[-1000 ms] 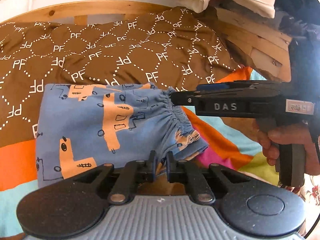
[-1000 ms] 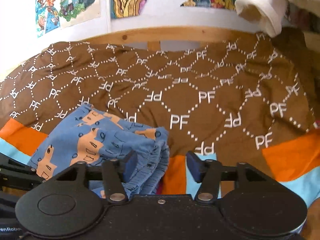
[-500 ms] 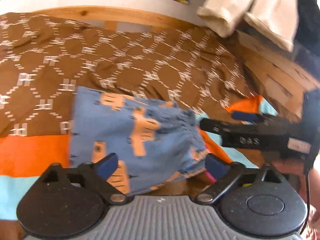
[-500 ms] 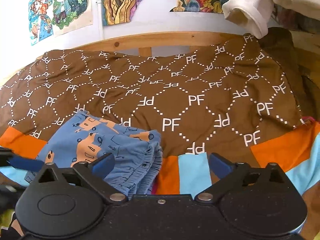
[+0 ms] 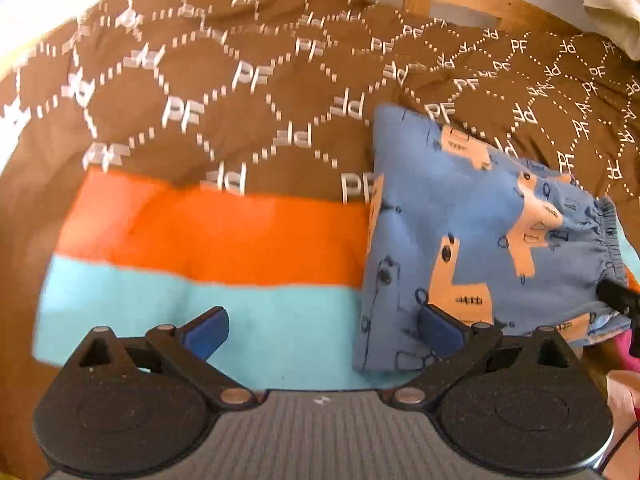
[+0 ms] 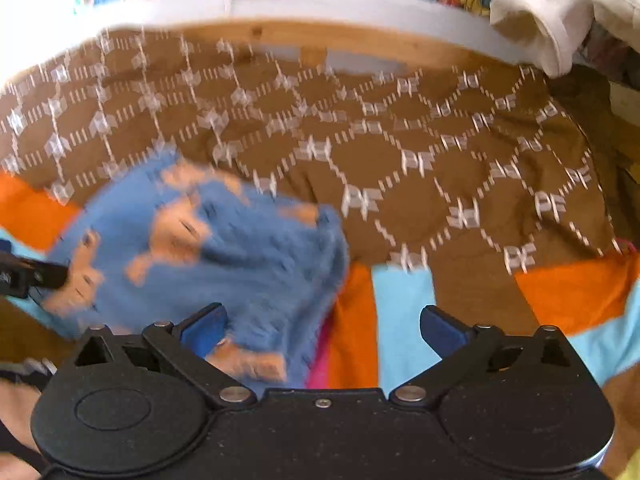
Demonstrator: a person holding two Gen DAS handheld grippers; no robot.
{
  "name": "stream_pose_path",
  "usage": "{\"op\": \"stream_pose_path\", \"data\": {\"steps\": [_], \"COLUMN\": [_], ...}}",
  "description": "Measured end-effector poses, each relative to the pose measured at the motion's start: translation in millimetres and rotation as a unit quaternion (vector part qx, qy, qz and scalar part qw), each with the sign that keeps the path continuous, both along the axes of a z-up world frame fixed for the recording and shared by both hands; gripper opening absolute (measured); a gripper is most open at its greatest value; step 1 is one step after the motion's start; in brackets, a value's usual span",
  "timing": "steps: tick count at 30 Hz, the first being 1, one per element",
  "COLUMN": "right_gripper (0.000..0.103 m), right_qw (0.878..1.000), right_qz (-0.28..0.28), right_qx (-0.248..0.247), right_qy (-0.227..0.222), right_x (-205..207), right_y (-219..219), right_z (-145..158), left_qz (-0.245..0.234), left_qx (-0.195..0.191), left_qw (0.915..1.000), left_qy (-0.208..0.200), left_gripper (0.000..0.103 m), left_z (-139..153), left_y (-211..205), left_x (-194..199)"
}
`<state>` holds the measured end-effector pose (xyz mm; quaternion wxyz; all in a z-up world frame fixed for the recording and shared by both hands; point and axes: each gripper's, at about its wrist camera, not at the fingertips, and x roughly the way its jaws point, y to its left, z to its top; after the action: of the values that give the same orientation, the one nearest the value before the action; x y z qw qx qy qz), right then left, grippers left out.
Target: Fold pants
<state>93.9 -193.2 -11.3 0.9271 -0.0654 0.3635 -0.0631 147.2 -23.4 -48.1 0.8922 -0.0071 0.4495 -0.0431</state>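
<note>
The blue pants (image 5: pixel 460 232) with orange shapes lie folded in a compact block on the bed, elastic waistband at their right end. My left gripper (image 5: pixel 322 330) hovers over their left edge, its jaws opening wide; its right pad (image 5: pixel 438 328) stands over the cloth without pressing it. In the right wrist view, which is blurred, the pants (image 6: pixel 224 248) lie at lower left. My right gripper (image 6: pixel 322 326) stands open just right of them, left pad (image 6: pixel 204 326) over their near corner, gripping nothing. Each gripper's tip shows at the edge of the other's view.
A brown blanket with white PF print (image 5: pixel 240 92) covers the far bed. An orange stripe (image 5: pixel 208 228) and a turquoise stripe (image 5: pixel 200 320) run below it. A wooden bed rail (image 6: pixel 360 44) and a wall with drawings lie behind. White cloth (image 6: pixel 540 20) hangs upper right.
The left gripper let go of the pants' near edge, opened wide and swung left. The right gripper opened fully off the waistband. The pants lie released on the bed.
</note>
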Motion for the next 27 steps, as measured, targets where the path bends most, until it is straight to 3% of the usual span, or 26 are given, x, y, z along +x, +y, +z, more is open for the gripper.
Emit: {"op": "stream_pose_path", "data": {"steps": [5, 9, 11, 16, 21, 24, 27], "right_gripper": [0.102, 0.102, 0.102, 0.102, 0.102, 0.102, 0.102], "right_qw": [0.999, 0.999, 0.998, 0.996, 1.000, 0.998, 0.996], "right_qz": [-0.013, 0.005, 0.003, 0.008, -0.003, -0.025, -0.036], "right_qx": [0.039, 0.026, 0.019, 0.065, 0.016, 0.058, 0.062], "right_qy": [-0.005, -0.040, -0.059, -0.060, -0.020, -0.027, -0.043], "right_x": [-18.4, -13.9, -2.1, 38.1, 60.2, 53.4, 43.3], "right_y": [-12.0, -12.9, -13.2, -17.8, -25.0, -41.9, -48.3], "right_z": [-3.6, 13.9, 19.8, 19.1, -9.7, -12.0, -3.4], "left_qz": [0.003, 0.023, -0.002, -0.092, -0.111, -0.111, -0.095], "left_qx": [0.002, -0.021, -0.031, 0.002, 0.096, 0.068, 0.050], "left_qw": [1.0000, 0.9945, 0.9926, 0.9883, 0.9840, 0.9862, 0.9901], "left_qy": [-0.006, -0.100, -0.118, -0.122, -0.101, -0.103, -0.091], "left_gripper": [0.103, 0.103, 0.103, 0.103, 0.103, 0.103, 0.103], "left_z": [7.8, 39.0, 49.6, 44.2, 8.2, 2.0, 8.6], "left_y": [-0.9, -0.6, -6.6, -41.7, -65.6, -58.4, -49.5], "left_x": [1.9, 0.1, 14.3, 77.7, 120.8, 126.5, 128.4]}}
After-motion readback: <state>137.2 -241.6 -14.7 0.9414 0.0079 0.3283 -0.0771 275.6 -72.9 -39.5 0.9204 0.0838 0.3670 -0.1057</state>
